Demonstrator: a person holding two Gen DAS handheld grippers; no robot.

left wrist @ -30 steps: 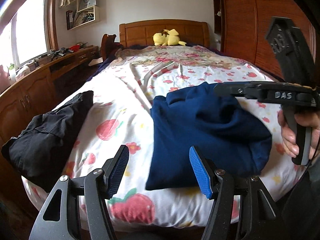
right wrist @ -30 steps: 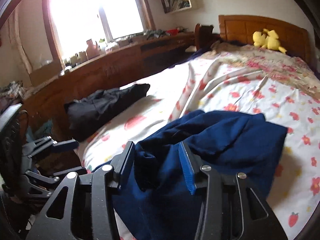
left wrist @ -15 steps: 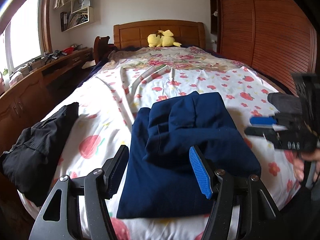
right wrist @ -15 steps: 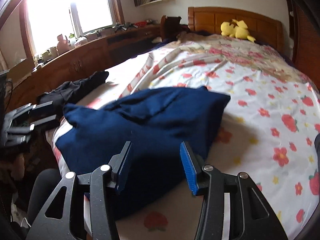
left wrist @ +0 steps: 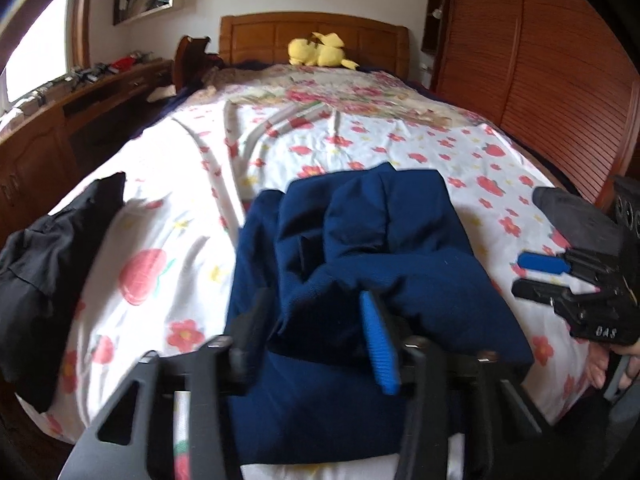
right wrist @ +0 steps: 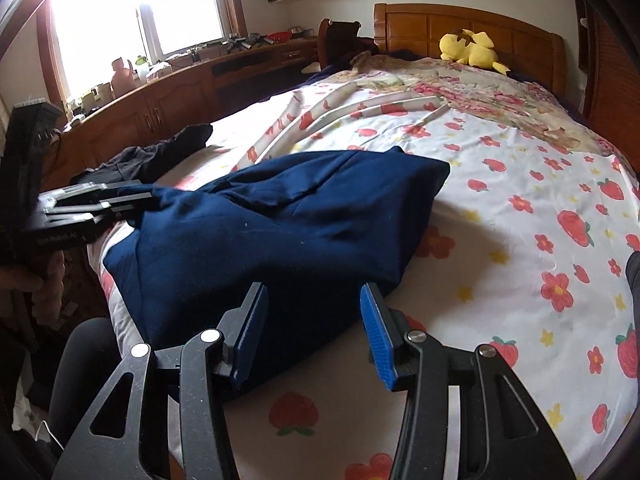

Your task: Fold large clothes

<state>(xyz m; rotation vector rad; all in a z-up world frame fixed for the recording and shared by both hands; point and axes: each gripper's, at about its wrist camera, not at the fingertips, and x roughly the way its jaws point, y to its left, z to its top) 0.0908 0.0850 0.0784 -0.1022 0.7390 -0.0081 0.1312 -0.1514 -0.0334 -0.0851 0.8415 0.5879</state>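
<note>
A navy garment [left wrist: 380, 240] [right wrist: 280, 232] lies partly folded on the flowered bed sheet [left wrist: 168, 216] [right wrist: 520, 184], near the foot of the bed. My left gripper [left wrist: 316, 332] [right wrist: 124, 198] is over the garment's near left corner. Its jaws are closing, with a bunched fold of navy cloth caught between the pads. My right gripper [right wrist: 312, 332] [left wrist: 532, 278] stands open just above the garment's near right edge, and nothing is pinched in it. A hand holds each gripper.
A crumpled black garment [left wrist: 40, 264] [right wrist: 152, 156] lies at the bed's left edge. A yellow plush toy [left wrist: 316, 52] [right wrist: 472, 50] sits by the wooden headboard. A long wooden counter [right wrist: 160, 108] runs along the left, and a slatted wardrobe [left wrist: 540, 80] stands on the right.
The left gripper has moved right over the navy garment and its jaws have narrowed onto a fold. The right gripper has drawn back and sunk to the garment's right edge, still open.
</note>
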